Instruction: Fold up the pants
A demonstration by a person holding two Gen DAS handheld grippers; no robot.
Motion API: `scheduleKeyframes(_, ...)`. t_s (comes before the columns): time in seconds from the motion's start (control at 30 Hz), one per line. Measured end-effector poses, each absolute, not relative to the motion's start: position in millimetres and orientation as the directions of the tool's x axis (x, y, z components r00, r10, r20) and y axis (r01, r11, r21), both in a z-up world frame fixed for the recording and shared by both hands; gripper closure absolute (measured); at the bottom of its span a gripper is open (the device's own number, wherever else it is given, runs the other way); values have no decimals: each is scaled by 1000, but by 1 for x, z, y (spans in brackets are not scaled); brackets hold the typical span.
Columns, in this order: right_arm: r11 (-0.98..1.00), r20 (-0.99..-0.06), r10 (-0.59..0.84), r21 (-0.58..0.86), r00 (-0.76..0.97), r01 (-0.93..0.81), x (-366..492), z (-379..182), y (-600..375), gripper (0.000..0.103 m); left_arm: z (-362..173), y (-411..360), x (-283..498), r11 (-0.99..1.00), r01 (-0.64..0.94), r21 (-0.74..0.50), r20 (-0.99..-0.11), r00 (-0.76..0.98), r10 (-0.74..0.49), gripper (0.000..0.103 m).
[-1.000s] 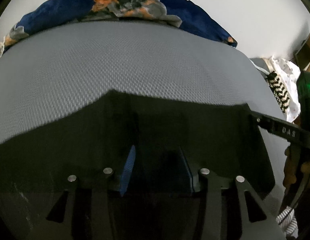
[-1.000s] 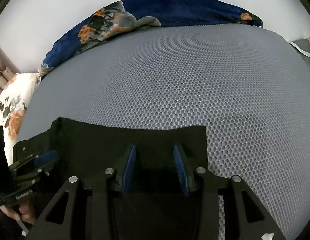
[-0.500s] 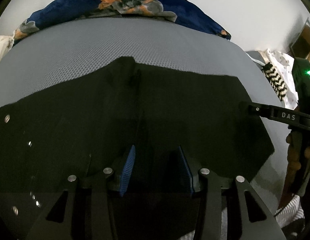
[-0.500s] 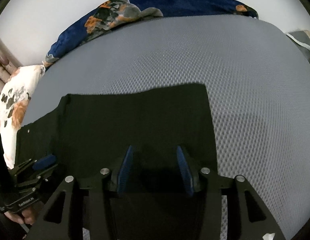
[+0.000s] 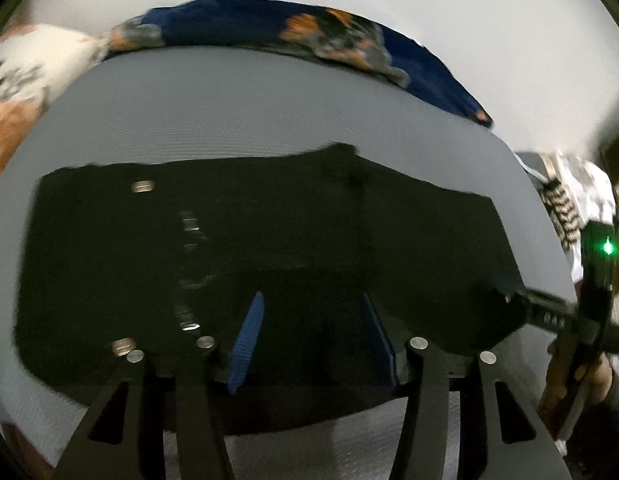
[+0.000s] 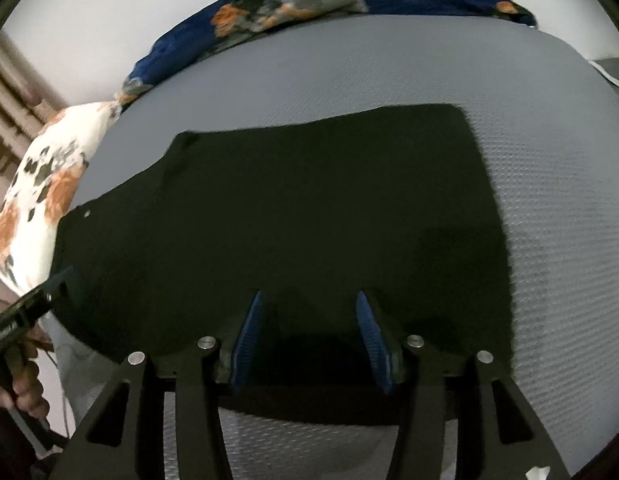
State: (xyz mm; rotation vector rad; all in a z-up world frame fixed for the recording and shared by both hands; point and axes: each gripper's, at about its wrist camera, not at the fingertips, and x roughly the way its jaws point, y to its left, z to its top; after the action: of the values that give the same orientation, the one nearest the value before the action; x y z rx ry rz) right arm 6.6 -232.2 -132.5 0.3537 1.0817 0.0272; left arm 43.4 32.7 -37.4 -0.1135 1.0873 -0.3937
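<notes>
Covering grey mesh mattress (image 6: 389,64): black pants (image 6: 309,208).

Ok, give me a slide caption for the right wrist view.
Right gripper, jaws opening, above folded black pants on a grey mesh bed; left gripper at the pants' left edge.

Each claw is showing black angular arms with triangular cut-outs, round silver screw heads and ribbed blue pads: the left claw (image 5: 313,336) and the right claw (image 6: 309,340). Seen from the left, the right one is carrying white lettering and glowing a green light.
</notes>
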Motion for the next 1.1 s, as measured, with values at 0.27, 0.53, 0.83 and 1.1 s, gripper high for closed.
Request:
scheduleKeyframes(0.27, 959, -862, 228, 279, 453, 48, 16, -132, -182, 49, -22, 114, 46, 955, 112, -276, -831, 471, -296, 48)
scheduleKeyframes(0.53, 954, -867, 284, 297, 409, -34, 41, -131, -139, 49, -20, 191, 61, 947, 23, -321, -822, 491, -290, 48)
scheduleKeyframes(0.83, 853, -790, 494, 521, 362, -28, 69, -124, -126, 48, -48, 245, 90, 873, -19, -487, -799, 414, -436, 48)
scheduleKeyframes(1.1, 889, -816, 412, 457, 405, 15, 96, -98, -129, 45, -84, 257, 113, 787, 16, -616, -754, 278, -596, 48)
